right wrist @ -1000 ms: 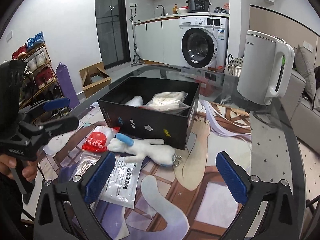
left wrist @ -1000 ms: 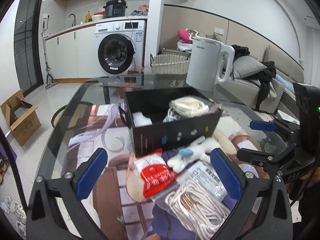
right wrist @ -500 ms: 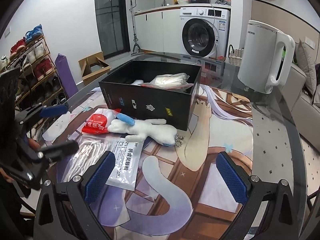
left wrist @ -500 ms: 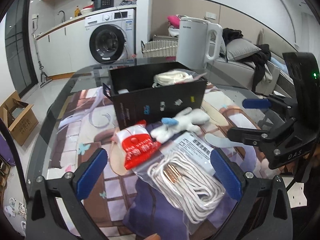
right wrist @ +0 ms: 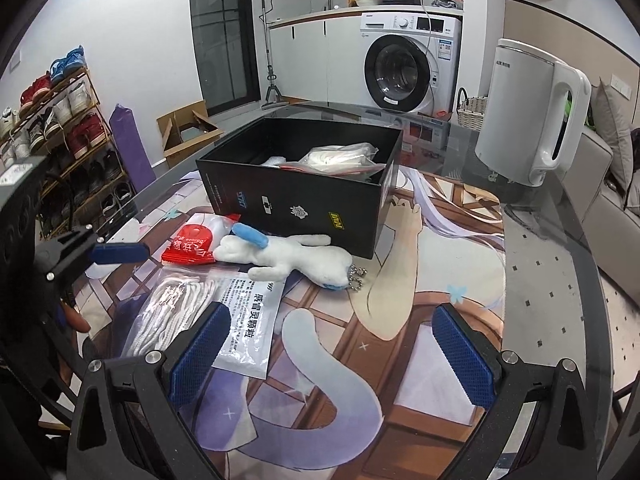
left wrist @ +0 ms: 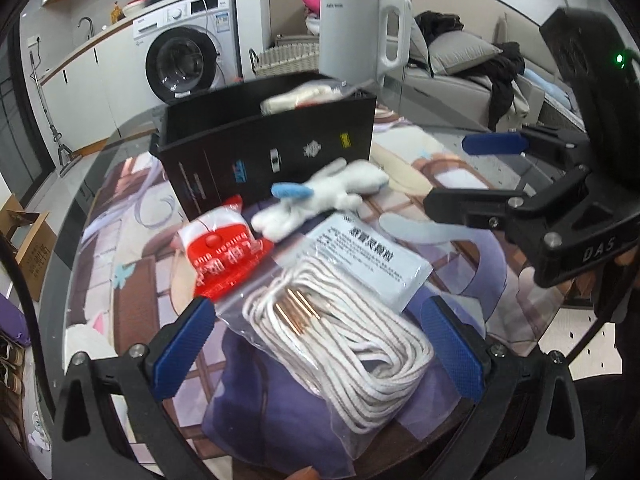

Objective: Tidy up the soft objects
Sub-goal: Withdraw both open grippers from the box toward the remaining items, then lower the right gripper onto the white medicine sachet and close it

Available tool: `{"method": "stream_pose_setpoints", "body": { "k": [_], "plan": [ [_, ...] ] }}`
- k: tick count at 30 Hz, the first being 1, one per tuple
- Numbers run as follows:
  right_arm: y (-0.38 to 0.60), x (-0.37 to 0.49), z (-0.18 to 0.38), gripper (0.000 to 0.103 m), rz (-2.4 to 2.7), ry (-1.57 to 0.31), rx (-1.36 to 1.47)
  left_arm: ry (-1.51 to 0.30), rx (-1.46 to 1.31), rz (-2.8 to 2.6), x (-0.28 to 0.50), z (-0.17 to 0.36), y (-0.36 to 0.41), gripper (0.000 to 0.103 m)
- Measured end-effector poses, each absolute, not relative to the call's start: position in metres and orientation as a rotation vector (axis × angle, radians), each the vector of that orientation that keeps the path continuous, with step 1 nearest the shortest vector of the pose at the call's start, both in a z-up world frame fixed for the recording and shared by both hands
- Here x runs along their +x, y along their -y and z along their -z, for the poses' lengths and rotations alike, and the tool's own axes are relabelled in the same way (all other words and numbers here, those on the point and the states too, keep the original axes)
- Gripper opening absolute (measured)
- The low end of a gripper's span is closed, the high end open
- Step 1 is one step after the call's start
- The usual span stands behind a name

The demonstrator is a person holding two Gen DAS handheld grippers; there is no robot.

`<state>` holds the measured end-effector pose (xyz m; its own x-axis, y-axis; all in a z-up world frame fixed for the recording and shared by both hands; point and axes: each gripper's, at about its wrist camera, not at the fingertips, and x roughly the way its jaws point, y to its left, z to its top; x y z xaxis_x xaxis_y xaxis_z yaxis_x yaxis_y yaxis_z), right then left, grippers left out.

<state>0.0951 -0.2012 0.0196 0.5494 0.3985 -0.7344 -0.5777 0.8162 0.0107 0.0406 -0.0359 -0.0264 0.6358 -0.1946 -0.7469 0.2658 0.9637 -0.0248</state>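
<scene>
left gripper (left wrist: pixel 316 344): spread wide, nothing held, straddling bagged rope (left wrist: pixel 340 344) | right gripper (right wrist: pixel 328 356): spread wide, empty | plush toy (right wrist: pixel 284 256): lying on mat against black box (right wrist: pixel 296 204) front, red packet (right wrist: pixel 192 246) beside it

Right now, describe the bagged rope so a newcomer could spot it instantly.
Start at the black box on the glass table. Nearer the cameras, past the white plush toy and red packet, lies a clear zip bag of coiled white rope, between the open left gripper's fingers. Only it shows copper-coloured tips.
</scene>
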Motion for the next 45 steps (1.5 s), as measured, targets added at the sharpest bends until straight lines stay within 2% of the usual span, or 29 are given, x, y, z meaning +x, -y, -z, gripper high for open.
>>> {"method": "stream_pose_setpoints", "body": {
  "k": [17,28,45],
  "plan": [
    [0.192,0.096,-0.005,0.102,-0.61,-0.846,-0.26,-0.952,0.008,0.274,0.041,0.036,0.01,0.103],
    [0.159,0.086,0.02,0.102,-0.68,-0.907,-0.3,-0.958,0.021,0.274,0.041,0.038,0.002,0.103],
    [0.134,0.098,0.026,0.102,-0.656,-0.961,-0.329,-0.962,0.037,0.263,0.04,0.038,-0.01,0.103]
  ]
}}
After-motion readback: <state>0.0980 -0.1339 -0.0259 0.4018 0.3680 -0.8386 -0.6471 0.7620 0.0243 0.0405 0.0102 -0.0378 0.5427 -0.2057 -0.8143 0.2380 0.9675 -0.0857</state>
